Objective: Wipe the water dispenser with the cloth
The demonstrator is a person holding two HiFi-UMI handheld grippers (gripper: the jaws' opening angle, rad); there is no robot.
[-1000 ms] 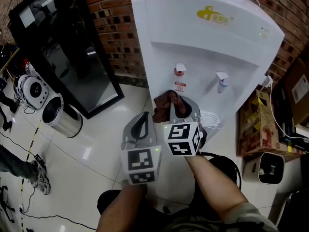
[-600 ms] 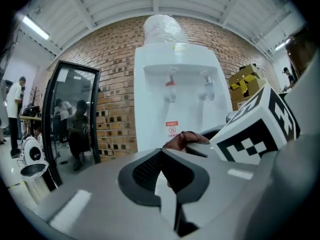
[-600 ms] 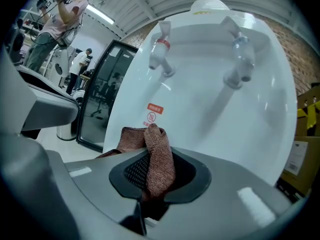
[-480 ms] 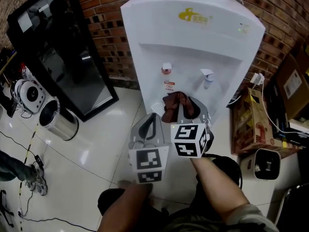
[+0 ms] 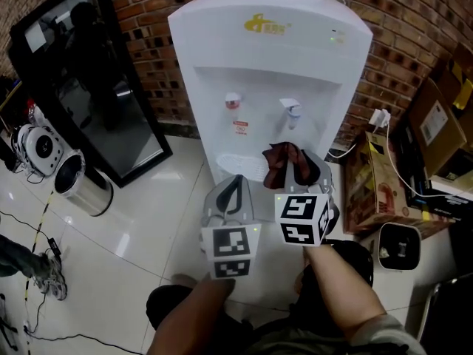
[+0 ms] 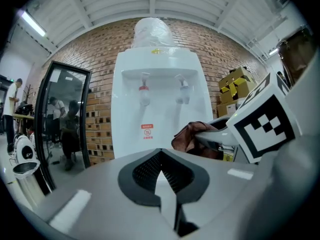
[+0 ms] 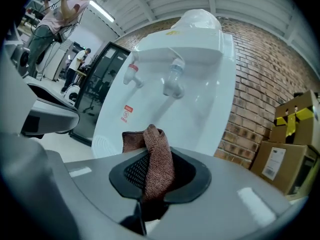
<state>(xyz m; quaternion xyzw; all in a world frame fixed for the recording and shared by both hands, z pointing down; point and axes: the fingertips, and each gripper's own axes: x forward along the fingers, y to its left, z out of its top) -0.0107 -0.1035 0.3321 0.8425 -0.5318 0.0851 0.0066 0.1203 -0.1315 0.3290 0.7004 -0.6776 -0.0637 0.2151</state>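
Observation:
The white water dispenser [image 5: 266, 72] stands against the brick wall, with a red tap [image 5: 233, 100] and a blue tap [image 5: 290, 109] over its drip tray [image 5: 240, 163]. My right gripper [image 5: 292, 157] is shut on a brown cloth [image 5: 281, 163], held just in front of the dispenser, below the blue tap. In the right gripper view the cloth [image 7: 157, 156] is bunched upright between the jaws, short of the dispenser [image 7: 195, 89]. My left gripper [image 5: 235, 182] hangs beside it on the left, shut and empty; its own view shows the dispenser [image 6: 155, 99] ahead.
A black glass-door cabinet [image 5: 96, 87] leans at the left, with a steel bin [image 5: 83, 183] beside it. Cardboard boxes [image 5: 373, 187] and a white cable stand right of the dispenser. A small white appliance [image 5: 403, 246] sits on the floor at the right.
Both grippers have shifted right across the dispenser's front. The cloth went from under the red tap to under the blue tap. The grip on the cloth is unchanged.

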